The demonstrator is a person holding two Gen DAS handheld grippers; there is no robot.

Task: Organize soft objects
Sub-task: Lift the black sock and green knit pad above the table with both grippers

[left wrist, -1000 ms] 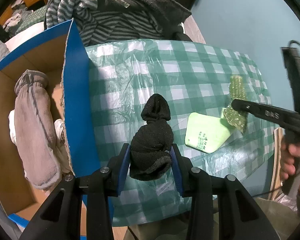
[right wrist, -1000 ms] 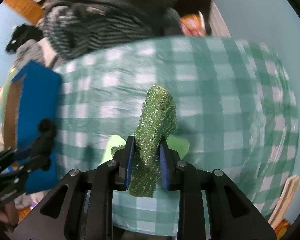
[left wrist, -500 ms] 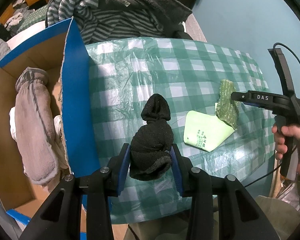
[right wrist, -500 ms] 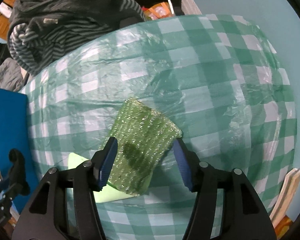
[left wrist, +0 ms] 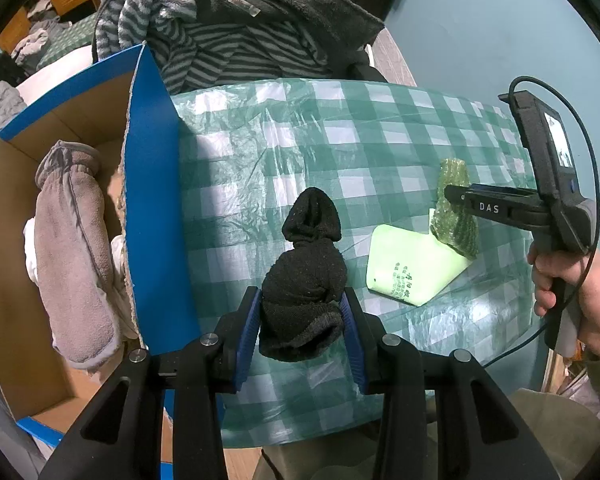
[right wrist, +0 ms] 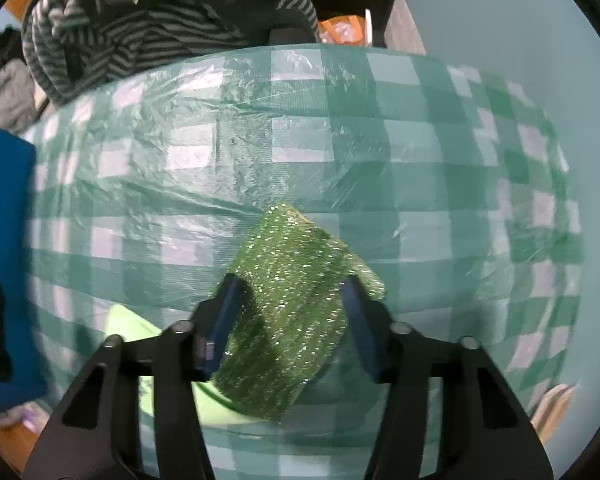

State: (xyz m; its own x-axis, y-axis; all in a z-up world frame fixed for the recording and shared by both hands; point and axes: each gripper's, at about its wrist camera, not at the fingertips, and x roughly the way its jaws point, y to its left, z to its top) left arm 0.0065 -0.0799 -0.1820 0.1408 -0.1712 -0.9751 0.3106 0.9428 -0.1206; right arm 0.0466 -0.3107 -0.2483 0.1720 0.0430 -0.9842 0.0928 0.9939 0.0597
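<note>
A rolled black sock hangs above the checked tablecloth, just right of the box's blue flap, with my left gripper shut on its lower end. At the right lies a green glittery scrub sponge, partly on a pale green mask. My right gripper, pointing straight down, is closing its jaws on the sponge. The sponge fills the gap and bulges over both blue pads. The left wrist view shows that gripper from the side, held by a hand.
An open cardboard box with blue outer walls stands at the table's left edge and holds a grey fleece sock on white cloth. Striped and dark clothing is piled behind the table. A teal wall is at the right.
The right gripper first held the sponge pinched narrow. It opened wide and let the sponge lie on the cloth, then sank and narrowed around its broader side. The left gripper and sock stayed still.
</note>
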